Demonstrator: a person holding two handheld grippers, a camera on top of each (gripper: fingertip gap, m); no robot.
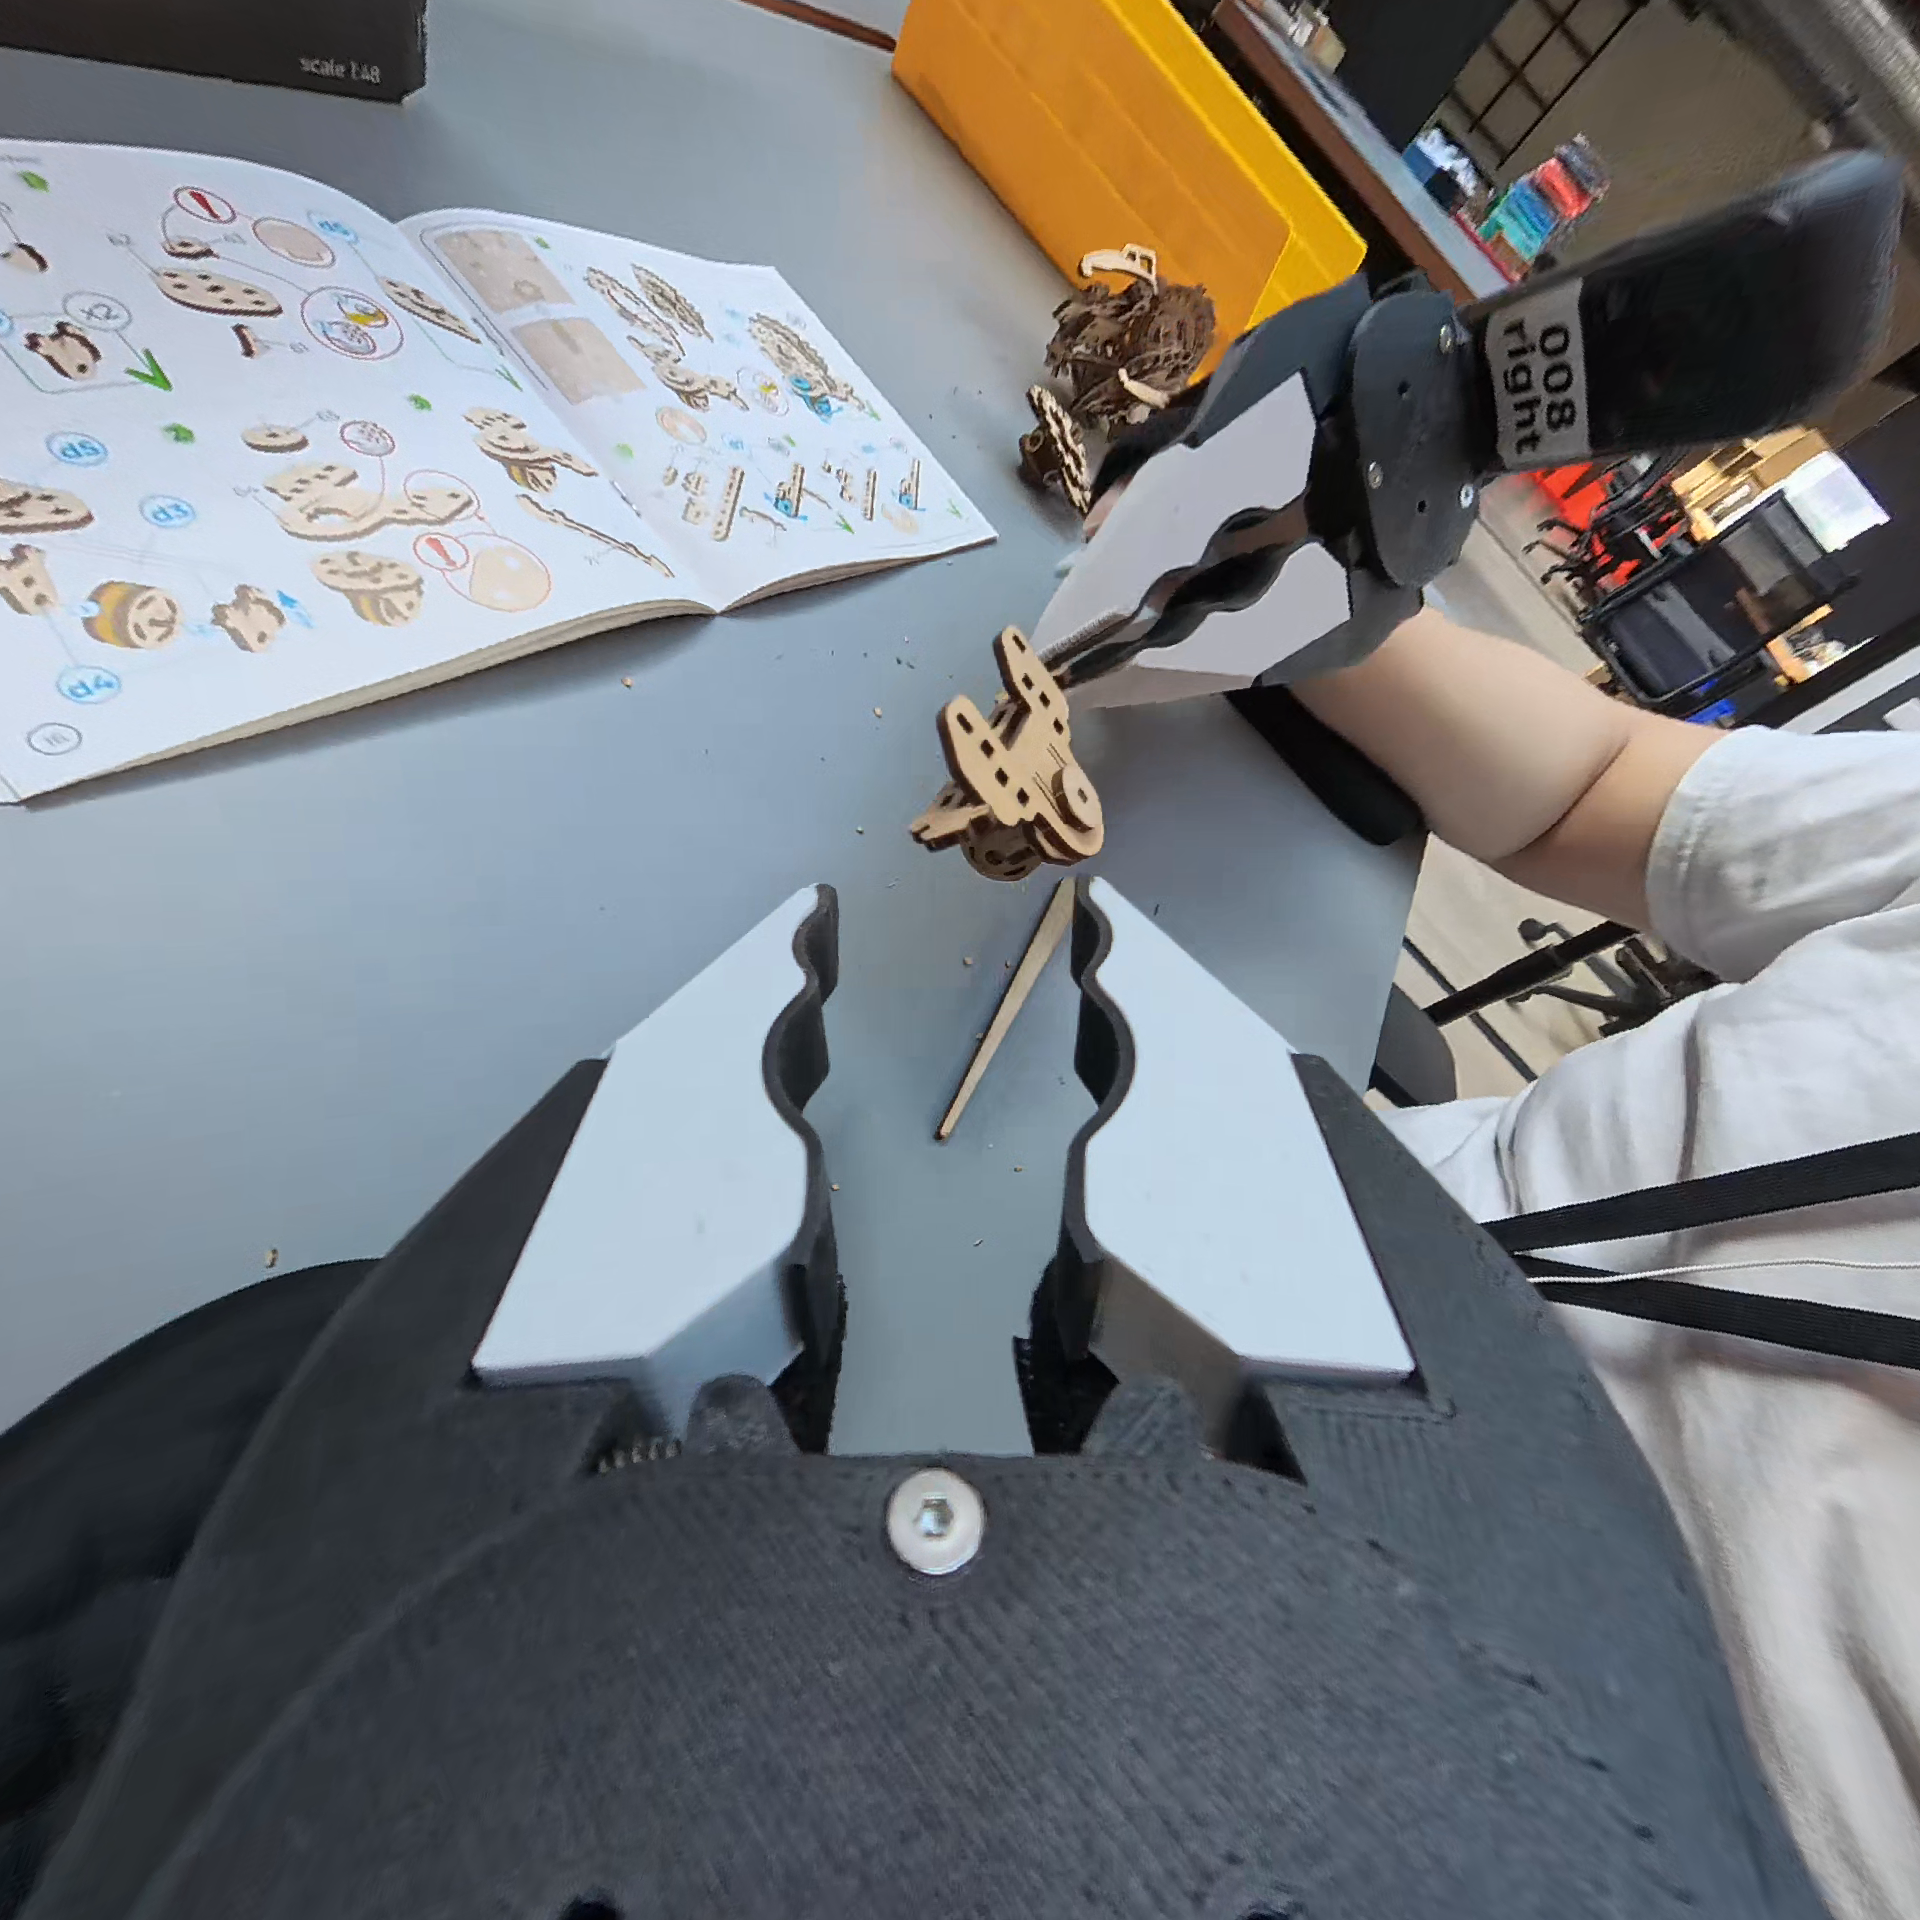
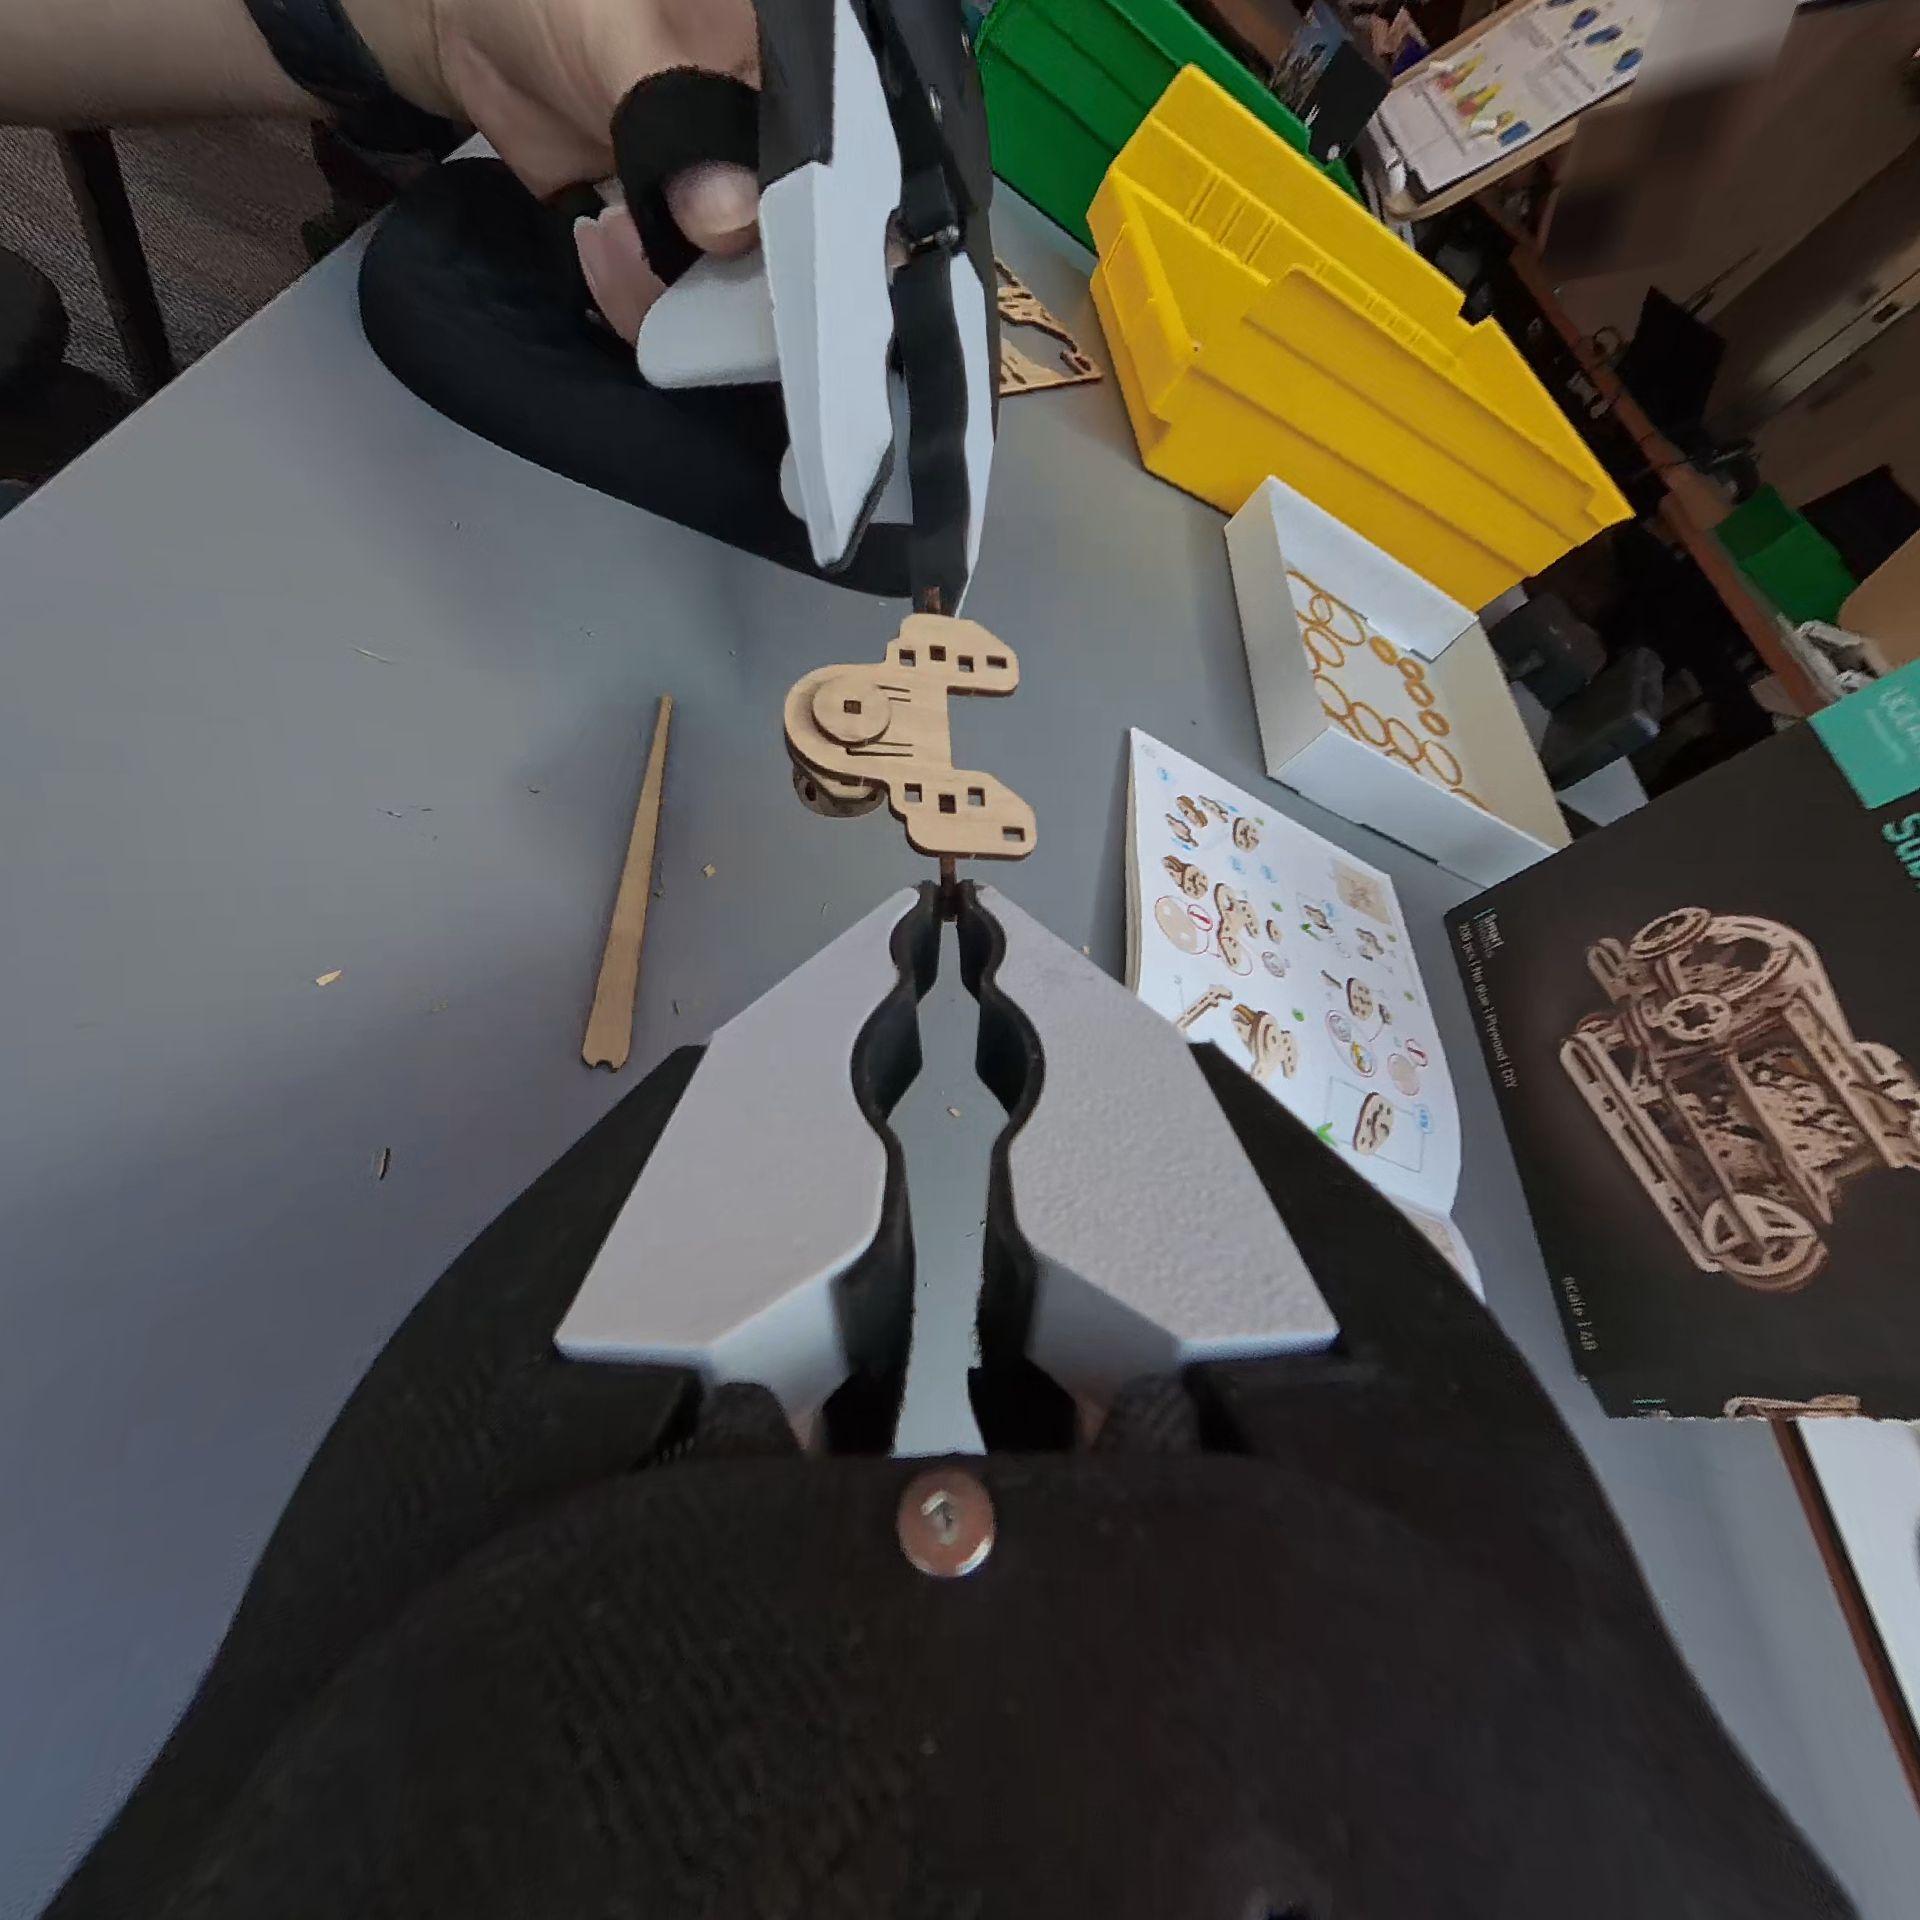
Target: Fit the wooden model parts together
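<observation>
My right tool [image 2: 951, 902] is pinched shut on a thin dark pin at the near edge of the wooden assembly [image 2: 906, 736], which hangs in the air just ahead of its tips, clear of the tabletop [image 2: 312, 727]. My left tool [image 1: 954, 935] stands with its fingers spread and empty, just short of the assembly. The hold is slim, I judge: a twist or a hard push while mating could swing the piece, snap the pin or drop it. A loose wooden stick [image 2: 629, 883] lies left of my right tool. Farther right sits a white tray [image 2: 1257, 623] holding wooden rings [image 2: 1371, 686]; beyond it, the stacked yellow bins [image 2: 1351, 395] show no contents from here.
</observation>
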